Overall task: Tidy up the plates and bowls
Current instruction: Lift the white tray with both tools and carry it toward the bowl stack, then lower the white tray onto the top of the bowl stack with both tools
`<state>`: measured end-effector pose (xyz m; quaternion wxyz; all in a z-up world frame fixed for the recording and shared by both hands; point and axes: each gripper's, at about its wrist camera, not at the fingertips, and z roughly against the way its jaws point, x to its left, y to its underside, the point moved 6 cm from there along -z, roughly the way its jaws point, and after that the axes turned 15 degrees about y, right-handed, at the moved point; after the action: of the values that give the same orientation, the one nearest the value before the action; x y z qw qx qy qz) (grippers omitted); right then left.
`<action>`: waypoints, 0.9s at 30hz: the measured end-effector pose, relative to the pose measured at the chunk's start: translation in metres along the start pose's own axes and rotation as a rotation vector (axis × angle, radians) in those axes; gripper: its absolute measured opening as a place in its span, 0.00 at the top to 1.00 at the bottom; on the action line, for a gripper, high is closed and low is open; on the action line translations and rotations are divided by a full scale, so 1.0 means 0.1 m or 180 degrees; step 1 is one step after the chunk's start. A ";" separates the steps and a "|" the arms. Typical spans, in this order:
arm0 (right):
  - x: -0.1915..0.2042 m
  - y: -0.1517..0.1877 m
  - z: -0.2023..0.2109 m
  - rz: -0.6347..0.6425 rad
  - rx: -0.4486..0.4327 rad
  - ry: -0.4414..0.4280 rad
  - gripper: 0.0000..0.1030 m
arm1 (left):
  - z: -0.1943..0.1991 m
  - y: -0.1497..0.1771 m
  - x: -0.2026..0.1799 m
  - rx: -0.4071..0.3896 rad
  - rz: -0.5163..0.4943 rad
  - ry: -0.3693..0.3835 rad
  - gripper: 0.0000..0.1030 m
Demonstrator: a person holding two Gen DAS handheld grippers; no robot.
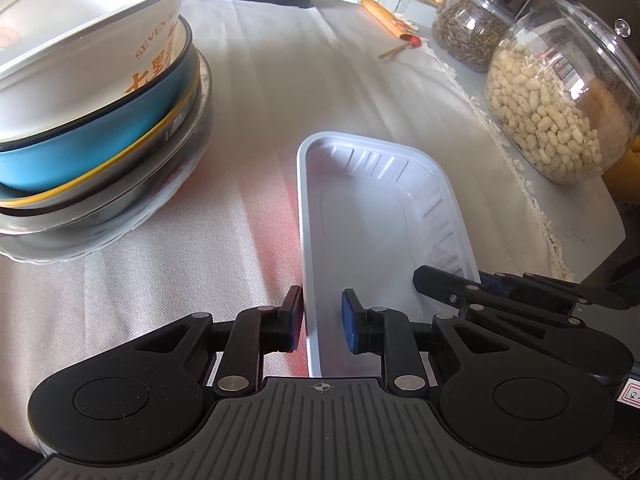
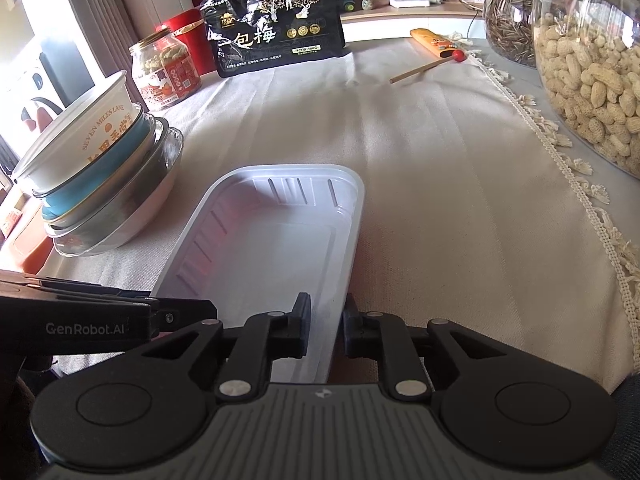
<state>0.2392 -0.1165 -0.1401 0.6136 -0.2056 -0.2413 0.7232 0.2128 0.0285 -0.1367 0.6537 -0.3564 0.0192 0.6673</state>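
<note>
Jaws first: left gripper [image 1: 322,326] is nearly closed, straddling the left long rim of the white plastic tray [image 1: 372,216]. Outer pad touches the wall; the inner pad looks a hair off it, so I can't call it a firm clamp. Right gripper [image 2: 327,330] is also nearly closed, one finger inside and one outside the tray's right long rim, pinching it or close to it.

Left to right on the cloth-covered table [image 1: 256,92]:
- nested bowl stack [image 1: 100,120]: white printed paper bowl on top, then blue, then metal and clear ones below
- tray, flat on the cloth, empty, just beside the stack but not touching
- peanut jar [image 1: 560,104] and seed jar [image 1: 468,28], well apart on the right edge

Step, as I read it: two-handed grasp on the tray's near end, both rims, pre-lift. Stack looks done; the tray appears to be the last loose item.

Next move needs both grips confirmed tight, then an even lift, since thin plastic will flex or slip if one side leads. Likely heading toward the stack, though the target isn't evident.
</note>
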 end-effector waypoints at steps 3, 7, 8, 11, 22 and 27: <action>-0.01 0.00 0.00 -0.0015 0.0003 -0.0031 0.82 | 0.00 0.00 0.00 0.0015 -0.0019 0.0002 0.77; -0.04 0.02 0.01 -0.0070 0.0026 -0.0138 0.79 | -0.01 -0.01 -0.01 0.0051 -0.0058 -0.0040 0.77; -0.04 0.03 0.02 -0.0063 0.0023 -0.0145 0.79 | -0.02 -0.01 -0.02 0.0060 -0.0078 -0.0064 0.77; -0.04 0.06 0.04 -0.0023 0.0006 -0.0136 0.79 | -0.03 -0.01 -0.06 0.0070 -0.0164 -0.0142 0.76; -0.05 0.07 0.06 -0.0011 0.0007 -0.0034 0.86 | -0.01 0.02 -0.07 0.0044 -0.0285 -0.0253 0.83; -0.08 0.06 0.09 -0.0046 0.0018 0.0018 0.90 | 0.04 0.01 -0.09 -0.0006 -0.0286 -0.0188 0.87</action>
<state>0.2304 -0.1264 -0.1370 0.6201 -0.2041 -0.2390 0.7189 0.2092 0.0228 -0.1293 0.6830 -0.3377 -0.0168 0.6475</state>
